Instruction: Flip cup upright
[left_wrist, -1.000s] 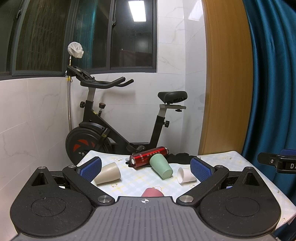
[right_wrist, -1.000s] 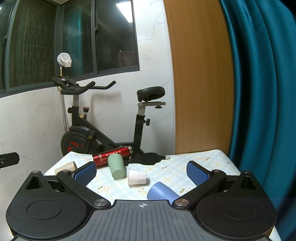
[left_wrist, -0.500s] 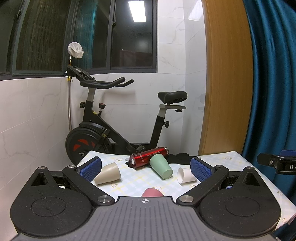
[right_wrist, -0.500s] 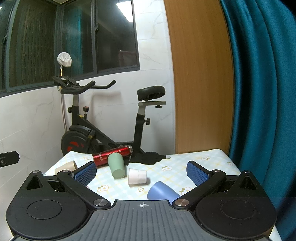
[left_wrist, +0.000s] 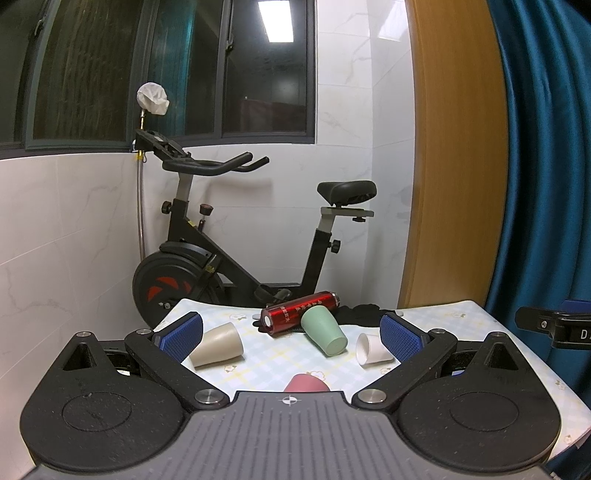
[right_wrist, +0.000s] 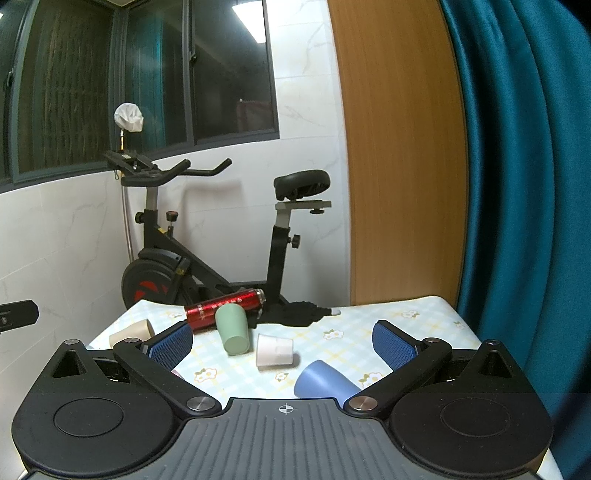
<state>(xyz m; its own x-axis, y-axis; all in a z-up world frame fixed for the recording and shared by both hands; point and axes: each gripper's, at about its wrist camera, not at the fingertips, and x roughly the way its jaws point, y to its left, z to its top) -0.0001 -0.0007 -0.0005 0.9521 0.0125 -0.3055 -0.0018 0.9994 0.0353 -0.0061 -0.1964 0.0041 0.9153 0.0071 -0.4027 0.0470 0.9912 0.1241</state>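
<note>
Your left gripper (left_wrist: 291, 334) is all matte black speckled plastic: two big round housings with a circle pressed into each, and a ribbed grey plate with a little crosshair mark behind the fingers. Blue textured pads (left_wrist: 181, 335) sit on the fingertips, silver screws at the linkage pivots. Your right gripper (right_wrist: 283, 345) is the same build, with the same blue pads (right_wrist: 392, 346).

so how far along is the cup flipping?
Done: nothing visibly. The beige cup, green cup, small white cup and blue cup all lie on their sides on the checked tablecloth; the pink cup is mostly hidden. In hand: nothing; left gripper and right gripper have open, empty jaws. Left: every visible cup.
</note>
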